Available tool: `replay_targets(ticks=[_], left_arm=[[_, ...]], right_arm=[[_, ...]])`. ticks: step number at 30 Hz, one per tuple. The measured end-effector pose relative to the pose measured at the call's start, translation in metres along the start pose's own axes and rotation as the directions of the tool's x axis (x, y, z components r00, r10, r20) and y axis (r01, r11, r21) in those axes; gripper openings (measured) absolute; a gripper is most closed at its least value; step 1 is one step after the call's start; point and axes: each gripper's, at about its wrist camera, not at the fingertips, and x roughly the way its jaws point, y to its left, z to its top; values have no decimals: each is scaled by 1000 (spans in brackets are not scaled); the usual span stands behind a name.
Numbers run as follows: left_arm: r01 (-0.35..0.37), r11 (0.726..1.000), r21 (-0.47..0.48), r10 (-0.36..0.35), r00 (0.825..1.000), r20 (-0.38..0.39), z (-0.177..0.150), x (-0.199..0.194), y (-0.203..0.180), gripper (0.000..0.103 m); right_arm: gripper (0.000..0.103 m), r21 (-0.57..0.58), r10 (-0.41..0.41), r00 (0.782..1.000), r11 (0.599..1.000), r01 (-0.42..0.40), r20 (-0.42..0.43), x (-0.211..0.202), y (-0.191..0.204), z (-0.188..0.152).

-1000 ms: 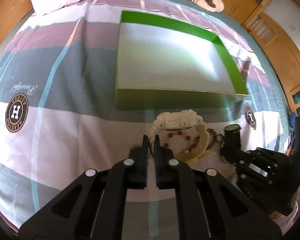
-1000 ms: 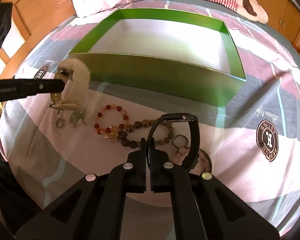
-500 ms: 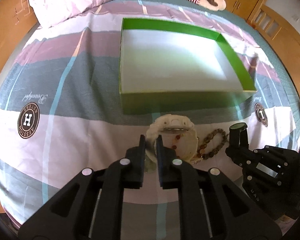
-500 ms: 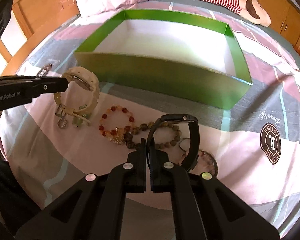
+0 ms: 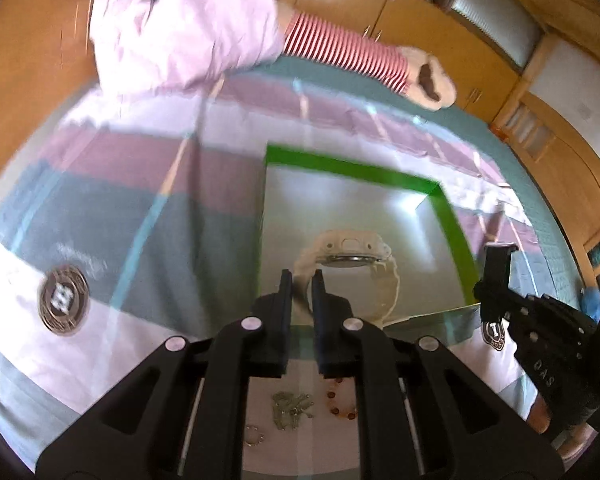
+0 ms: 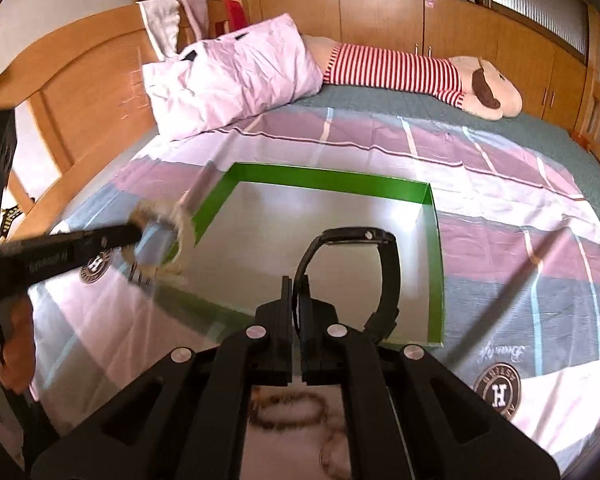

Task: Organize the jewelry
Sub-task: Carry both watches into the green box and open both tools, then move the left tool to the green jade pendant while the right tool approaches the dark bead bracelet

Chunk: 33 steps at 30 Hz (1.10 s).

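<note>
Two watches hang in the air above a green box (image 6: 324, 180) that sits open on a bed (image 6: 500, 200) with a striped pink, grey and white sheet. The left claw (image 5: 299, 280) is clenched on the strap of a cream watch (image 5: 348, 256), which loops out in front of it with its face toward the far side, over the pale floor of the box. From the right wrist view the same watch shows as a blurred cream ring at the left wall of the box, pinched at the tip of the left claw. The right claw (image 6: 296, 286) is clenched on the strap of a black watch (image 6: 380, 264), whose band curves up and round to the right, also above the inside of the box.

Behind the left claw's fingers, on the white band of the sheet, lie a small metal ring (image 5: 254, 438), a cluster of silvery charms (image 5: 292, 410) and a bracelet of red beads (image 5: 338, 398). A bead bracelet (image 6: 288, 410) lies blurred on the sheet under the right claw. A pink pillow (image 6: 236, 76) and a plush toy in a red-striped shirt (image 6: 420, 72) lie at the head of the bed.
</note>
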Motion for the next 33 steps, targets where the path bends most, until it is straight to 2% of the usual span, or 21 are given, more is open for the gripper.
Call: replay_targets(ticks=[4,8,10,11,13,14,15,18,20,23,25,27,29,33], left_arm=[[-26,1000,-11,25,1000,-6,6,18,1,9],[10,1000,-7,-10,1000,19,14,25,-3,9],[4,1000,2,-4,1000,12,15,32,-6,10],[-4,1000,7,4,1000,3,14,34,-7,10],[-5,1000,11,5,1000,-24,9,39,-8,12],[2,1000,13,-2,1000,-30,8,39,-9,13],[6,1000,21,-6,999,-34,6,37,-11,14],[15,999,46,-14,1000,-21,5,27,-15,23],[17,999,51,-16,1000,-24,2,20,-16,24],[6,998,57,-2,998,-68,-12,13,-15,25],[-31,998,48,37,992,-124,-28,12,-10,26],[-38,999,29,42,985,-170,-44,12,-5,40],[-70,997,31,75,980,-184,-55,15,-4,45],[-159,982,105,176,968,-180,-68,24,-13,49]], right_arm=[[2,13,-23,999,1000,24,-41,25,-7,-8],[2,36,-26,999,999,28,-40,35,-16,-4],[4,40,-36,998,999,38,-46,39,-19,-3],[9,42,-45,998,998,47,-51,39,-20,-4],[35,54,-51,997,997,54,-54,34,-22,-4],[56,67,-47,998,997,49,-41,27,-23,-5],[61,86,-34,999,996,35,-13,16,-25,-6],[61,101,-13,1000,995,15,-25,-8,-27,-11],[61,106,-9,999,994,13,-37,-18,-31,-17],[61,123,-28,995,992,41,-100,-24,-40,-36],[61,142,-54,983,987,80,-176,-18,-47,-53],[61,149,-76,962,982,118,-264,-8,-49,-64],[61,140,-76,940,982,129,-334,4,-46,-73],[61,51,-108,920,989,137,-377,12,-28,-85]])
